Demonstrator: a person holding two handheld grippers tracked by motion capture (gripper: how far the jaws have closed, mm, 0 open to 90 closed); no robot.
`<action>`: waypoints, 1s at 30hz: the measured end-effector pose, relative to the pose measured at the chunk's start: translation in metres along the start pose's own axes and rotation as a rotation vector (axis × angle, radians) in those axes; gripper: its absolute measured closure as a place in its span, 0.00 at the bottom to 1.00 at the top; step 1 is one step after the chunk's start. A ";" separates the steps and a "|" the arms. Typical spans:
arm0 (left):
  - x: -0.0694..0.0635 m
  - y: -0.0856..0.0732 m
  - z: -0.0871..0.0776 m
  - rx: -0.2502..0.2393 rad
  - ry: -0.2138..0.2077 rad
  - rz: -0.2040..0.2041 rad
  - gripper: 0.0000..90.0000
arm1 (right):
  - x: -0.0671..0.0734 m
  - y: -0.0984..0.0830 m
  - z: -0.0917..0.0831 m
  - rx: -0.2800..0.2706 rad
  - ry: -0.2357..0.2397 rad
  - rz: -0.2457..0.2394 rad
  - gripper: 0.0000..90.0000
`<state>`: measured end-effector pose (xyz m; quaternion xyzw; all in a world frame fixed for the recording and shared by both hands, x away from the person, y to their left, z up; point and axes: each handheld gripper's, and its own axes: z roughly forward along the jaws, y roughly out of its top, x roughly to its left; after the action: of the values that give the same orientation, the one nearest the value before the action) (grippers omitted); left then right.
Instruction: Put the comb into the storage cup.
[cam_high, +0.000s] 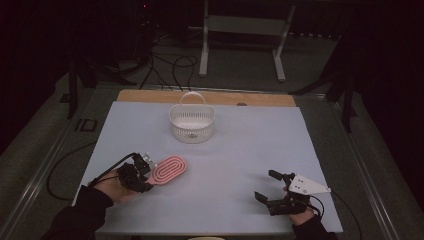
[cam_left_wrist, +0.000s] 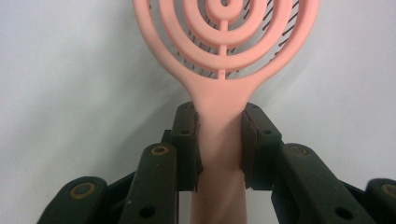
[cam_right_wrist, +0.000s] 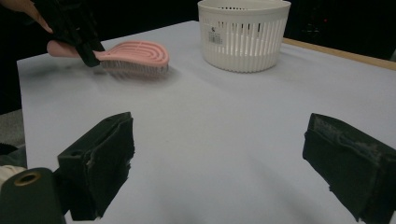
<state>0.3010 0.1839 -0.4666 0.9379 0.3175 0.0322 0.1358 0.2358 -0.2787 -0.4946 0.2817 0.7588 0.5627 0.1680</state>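
A: What is laid out here, biggest first?

B: A pale blue-grey sheet covers the bench (cam_high: 250, 150), with a strip of bare wood along the far edge. Towards the far middle stands a white slotted plastic basket with a hoop handle (cam_high: 192, 122). Nearer the person, on the left, lies a pink oval plastic hairbrush with looped ribs (cam_high: 169, 170), bristles down on the sheet.

A: And the tools?

B: The left tool (cam_high: 141, 175) is clenched on the brush's handle; in the left gripper view both pads (cam_left_wrist: 187, 144) press the handle's sides just below the point where it widens into the head. The right tool (cam_high: 270, 187) sits well apart on the right of the bench, released, its jaws spread wide with nothing between them.

A: Which relation matters for the next move?

B: The brush's long axis runs straight out from the left tool, head pointing away from the hand, towards the far right of the bench. The basket lies beyond the head, farther off and a little to the right. The left hand is clearly nearer the brush. My judgement is that it would lift and carry the brush head first towards the basket's open top.
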 end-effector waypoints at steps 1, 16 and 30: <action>-0.002 0.003 -0.002 -0.014 -0.005 0.007 0.79 | 0.000 0.000 0.000 -0.004 -0.001 -0.001 0.10; -0.016 0.025 -0.008 -0.160 -0.033 0.048 0.79 | 0.000 0.000 0.000 -0.002 -0.005 -0.001 0.10; -0.029 0.055 -0.004 -0.304 -0.016 0.091 0.79 | -0.001 0.000 -0.001 -0.009 -0.013 0.003 0.10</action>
<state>0.3093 0.1254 -0.4465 0.9203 0.2648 0.0783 0.2770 0.2360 -0.2802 -0.4940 0.2856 0.7547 0.5646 0.1735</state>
